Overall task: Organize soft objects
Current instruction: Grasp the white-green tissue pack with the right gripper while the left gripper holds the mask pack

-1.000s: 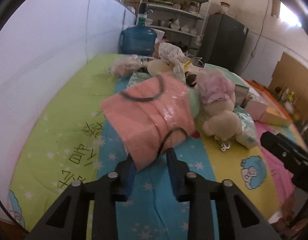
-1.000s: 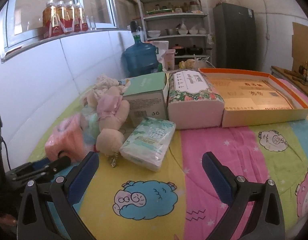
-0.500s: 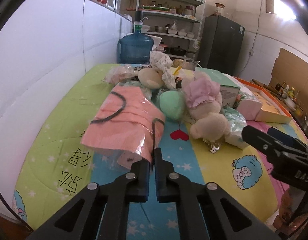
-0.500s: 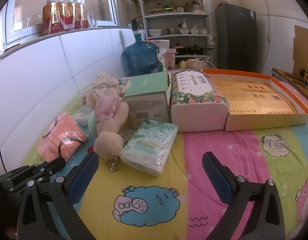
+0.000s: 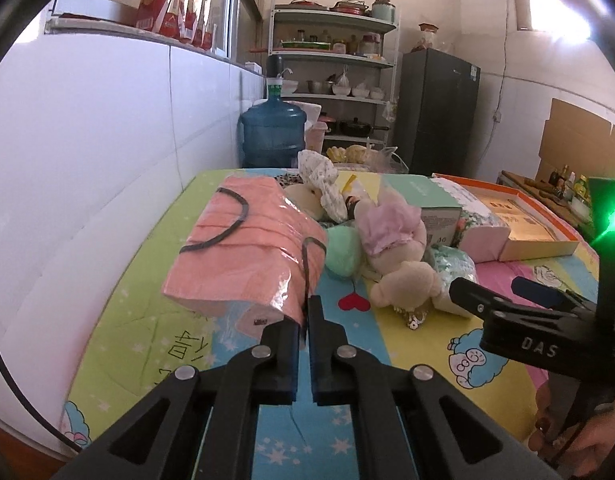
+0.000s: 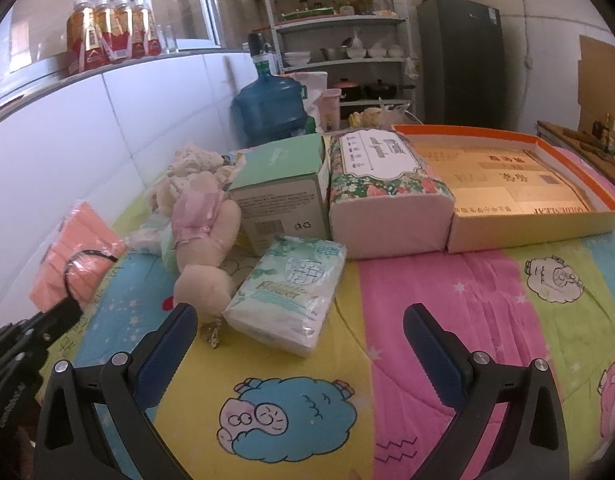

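Pink mask pack (image 5: 249, 256), wrapped in clear plastic, is pinched at its near edge by my left gripper (image 5: 306, 320), whose jaws are closed tight on the wrap beside a black ear loop; the pack hangs tilted above the cartoon-print sheet (image 5: 419, 344). My right gripper (image 6: 299, 340) stands wide apart, holding nothing, over the sheet. Just beyond it lie a tissue packet (image 6: 291, 288) and a plush toy (image 6: 205, 248), then a green box (image 6: 285, 192) and a floral tissue pack (image 6: 387, 200).
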Motion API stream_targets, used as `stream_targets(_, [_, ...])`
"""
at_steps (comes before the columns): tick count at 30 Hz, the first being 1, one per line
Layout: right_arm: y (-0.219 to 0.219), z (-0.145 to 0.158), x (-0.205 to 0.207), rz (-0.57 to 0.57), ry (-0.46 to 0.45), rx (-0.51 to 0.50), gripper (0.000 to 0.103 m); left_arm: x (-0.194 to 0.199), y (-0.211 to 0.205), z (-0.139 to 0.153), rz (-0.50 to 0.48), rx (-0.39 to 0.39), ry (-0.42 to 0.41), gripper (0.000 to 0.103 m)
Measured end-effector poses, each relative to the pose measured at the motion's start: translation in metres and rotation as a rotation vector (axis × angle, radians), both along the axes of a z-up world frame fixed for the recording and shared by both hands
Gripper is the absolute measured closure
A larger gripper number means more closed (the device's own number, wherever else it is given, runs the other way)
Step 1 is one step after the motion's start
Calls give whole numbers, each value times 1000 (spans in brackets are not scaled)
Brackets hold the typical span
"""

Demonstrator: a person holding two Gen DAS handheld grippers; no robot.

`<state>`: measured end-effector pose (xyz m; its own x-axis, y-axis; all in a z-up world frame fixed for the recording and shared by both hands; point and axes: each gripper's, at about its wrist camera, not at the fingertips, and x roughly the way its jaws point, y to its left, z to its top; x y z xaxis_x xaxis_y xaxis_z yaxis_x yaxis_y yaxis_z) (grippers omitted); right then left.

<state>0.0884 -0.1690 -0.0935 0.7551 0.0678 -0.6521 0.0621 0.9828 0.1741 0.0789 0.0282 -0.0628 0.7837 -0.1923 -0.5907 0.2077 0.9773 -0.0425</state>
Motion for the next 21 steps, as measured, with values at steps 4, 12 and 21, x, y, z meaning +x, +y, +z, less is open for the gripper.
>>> stream_targets(4, [-5,-3,10,-27,17,7,0,2,-1,2,4,6,-2,99])
stream_targets(12, [-8,-12,40,-77,144,44,4,5,-7,3,-11,24,-9,99])
stream_targets(21, [10,-10,36,35,117,-8,54,11,-8,1,-18,46,7,99])
